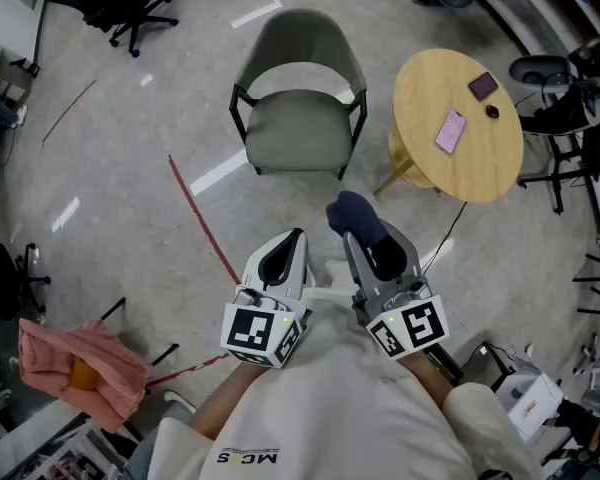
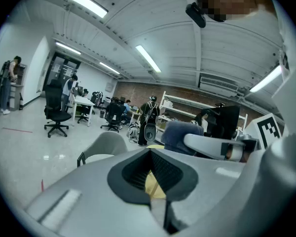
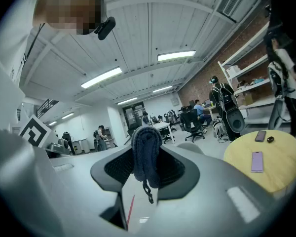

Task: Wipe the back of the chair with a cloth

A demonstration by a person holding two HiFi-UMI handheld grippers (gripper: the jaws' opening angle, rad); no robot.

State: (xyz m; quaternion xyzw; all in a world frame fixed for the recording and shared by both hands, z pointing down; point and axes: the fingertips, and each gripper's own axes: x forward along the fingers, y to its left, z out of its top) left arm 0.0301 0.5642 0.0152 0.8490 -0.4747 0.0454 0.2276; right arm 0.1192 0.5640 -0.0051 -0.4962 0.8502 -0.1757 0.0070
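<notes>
Cloth (image 3: pixel 145 149) was clamped in right claw (image 3: pixel 146 164); judged soft, light, limp, best gripped mid-bunch. Left claw (image 2: pixel 152 177) was closed on nothing.

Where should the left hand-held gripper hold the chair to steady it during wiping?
Probably the thin black arm frame at the head view's left side of the chair, coming from above: the tube is slim, bare, and nearest the left hand-held gripper.

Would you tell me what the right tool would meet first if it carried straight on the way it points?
Probably the grey chair, about its seat front; the round table lies off to the right. Depth is hard to judge.
</notes>
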